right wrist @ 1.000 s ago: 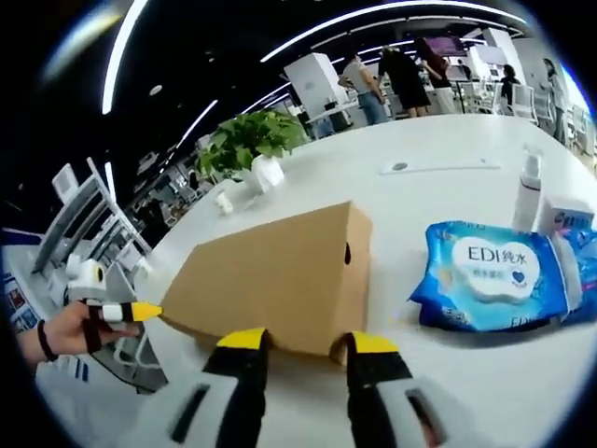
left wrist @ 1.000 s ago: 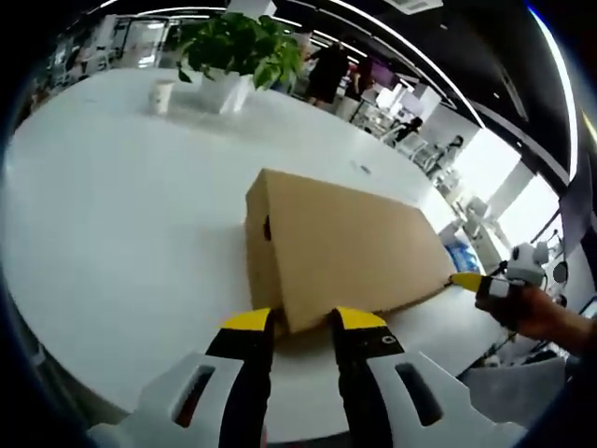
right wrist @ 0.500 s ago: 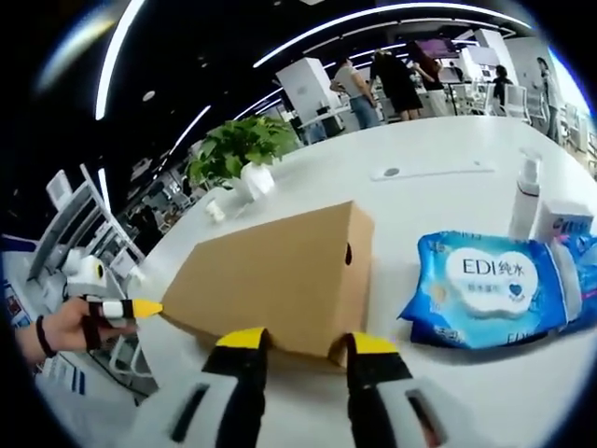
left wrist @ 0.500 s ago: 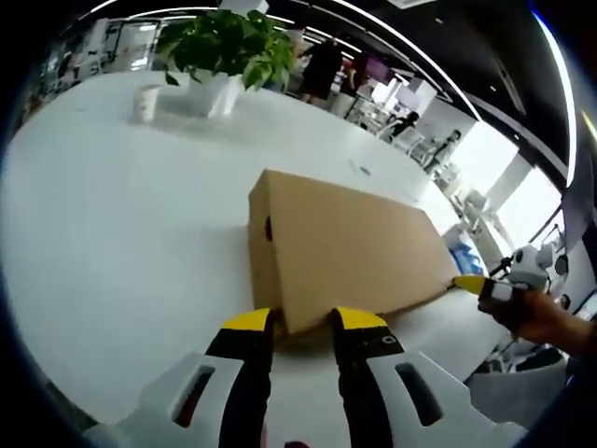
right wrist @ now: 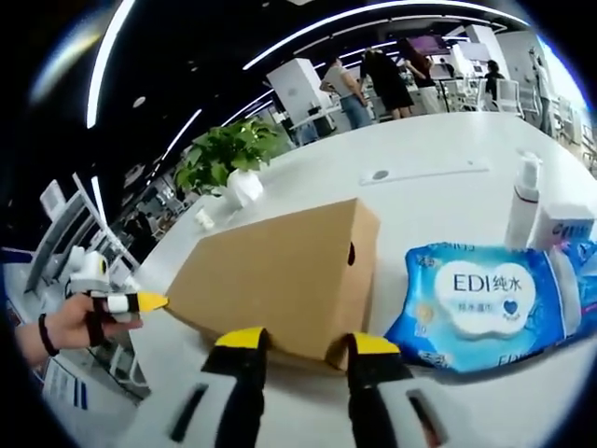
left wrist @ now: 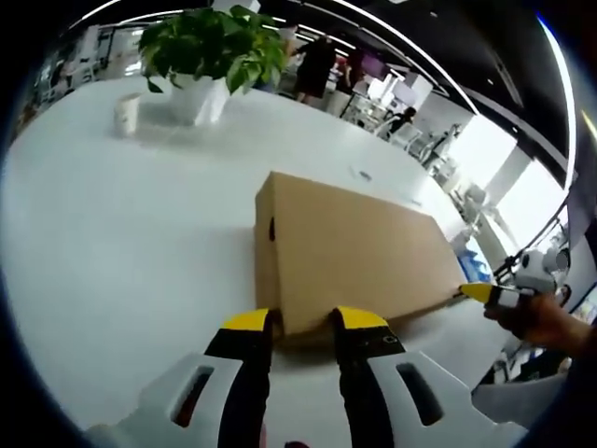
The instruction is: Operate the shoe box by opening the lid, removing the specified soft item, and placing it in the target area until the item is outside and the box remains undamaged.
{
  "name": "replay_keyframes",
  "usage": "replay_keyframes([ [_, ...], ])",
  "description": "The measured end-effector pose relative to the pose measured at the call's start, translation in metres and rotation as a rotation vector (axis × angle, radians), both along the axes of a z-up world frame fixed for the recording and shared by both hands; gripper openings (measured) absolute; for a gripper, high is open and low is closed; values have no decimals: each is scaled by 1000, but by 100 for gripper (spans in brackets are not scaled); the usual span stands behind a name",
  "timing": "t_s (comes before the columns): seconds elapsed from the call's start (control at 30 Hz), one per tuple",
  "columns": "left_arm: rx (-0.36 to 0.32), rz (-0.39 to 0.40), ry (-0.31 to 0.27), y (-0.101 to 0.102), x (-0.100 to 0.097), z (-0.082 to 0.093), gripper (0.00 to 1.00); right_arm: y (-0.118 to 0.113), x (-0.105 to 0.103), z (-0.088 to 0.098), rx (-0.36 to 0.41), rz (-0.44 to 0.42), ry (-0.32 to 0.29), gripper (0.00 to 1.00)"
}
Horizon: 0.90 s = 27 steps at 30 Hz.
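A closed brown cardboard shoe box (left wrist: 354, 252) (right wrist: 280, 271) lies on the white table (left wrist: 112, 233), lid on and a small round hole in each end wall. My left gripper (left wrist: 303, 322) has its yellow-tipped jaws pressed on either side of the box's near corner. At the opposite end, my right gripper (right wrist: 303, 341) clamps another corner the same way. The right gripper (left wrist: 480, 294), held by a hand, touches the far corner in the left gripper view. In the right gripper view the left gripper (right wrist: 145, 301) touches the far left corner. No soft item is visible.
A blue wet-wipe pack (right wrist: 485, 299) lies just right of the box, with a pump bottle (right wrist: 522, 201) and a small white carton (right wrist: 571, 229) behind it. A potted plant (left wrist: 210, 47) and a paper cup (left wrist: 126, 112) stand at the far side. People and chairs fill the background.
The box has stayed fixed between both pairs of jaws while the table, plant and cup slid slightly behind it. The jaw gaps are unchanged.
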<state>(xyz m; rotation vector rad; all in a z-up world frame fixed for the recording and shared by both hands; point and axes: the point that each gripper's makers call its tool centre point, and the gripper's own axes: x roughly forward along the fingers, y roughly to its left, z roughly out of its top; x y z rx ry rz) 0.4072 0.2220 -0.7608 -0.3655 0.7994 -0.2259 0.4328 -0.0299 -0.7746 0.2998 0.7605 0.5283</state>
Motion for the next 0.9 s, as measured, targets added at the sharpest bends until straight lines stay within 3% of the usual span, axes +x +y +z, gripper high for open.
replay_keyframes([
  [0.47, -2, -46, 2, -14, 34, -2, 26, -17, 19, 0, -21, -38, 1, 31],
  [0.9, -3, -51, 1, -13, 35, -3, 26, -18, 22, -1, -25, -36, -2, 31],
])
